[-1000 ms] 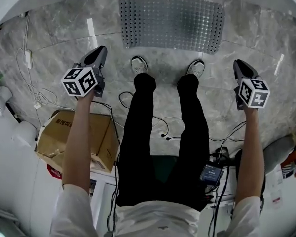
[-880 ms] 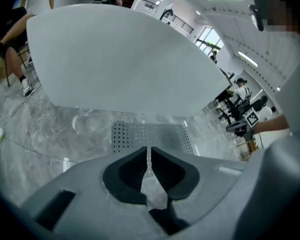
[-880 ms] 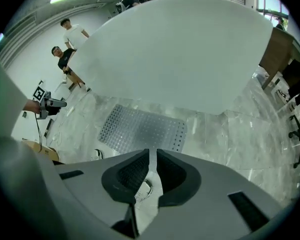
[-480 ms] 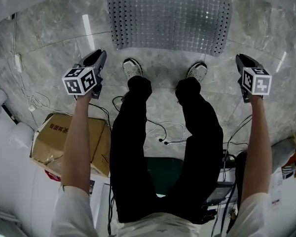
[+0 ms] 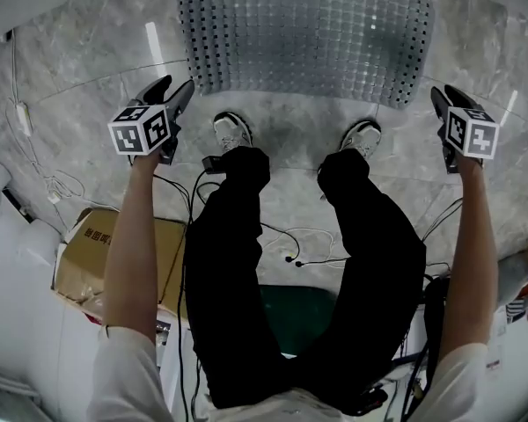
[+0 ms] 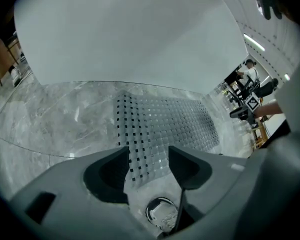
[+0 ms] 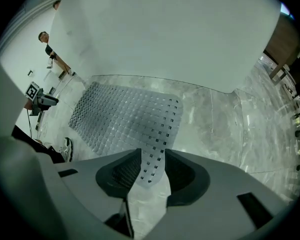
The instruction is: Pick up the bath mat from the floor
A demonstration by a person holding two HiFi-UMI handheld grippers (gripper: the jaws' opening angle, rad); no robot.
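Observation:
The bath mat is a grey, translucent rectangle full of small holes, lying flat on the marble floor just beyond the person's shoes. My left gripper hovers by its near left corner and my right gripper by its near right corner. Both point steeply down. In the left gripper view the mat spreads ahead of the left gripper. The right gripper view shows a mat corner through the gap of the right gripper. Both pairs of jaws have just been opening; nothing is gripped.
The person's two shoes stand just short of the mat. A cardboard box sits at the lower left, with black cables on the floor by the legs and a white cord at the far left. A white curved wall rises behind the mat.
Both grippers have dropped toward the floor and come up beside the mat's near corners. The mat looks larger and closer as the person bends down. The left jaws now show a gap.

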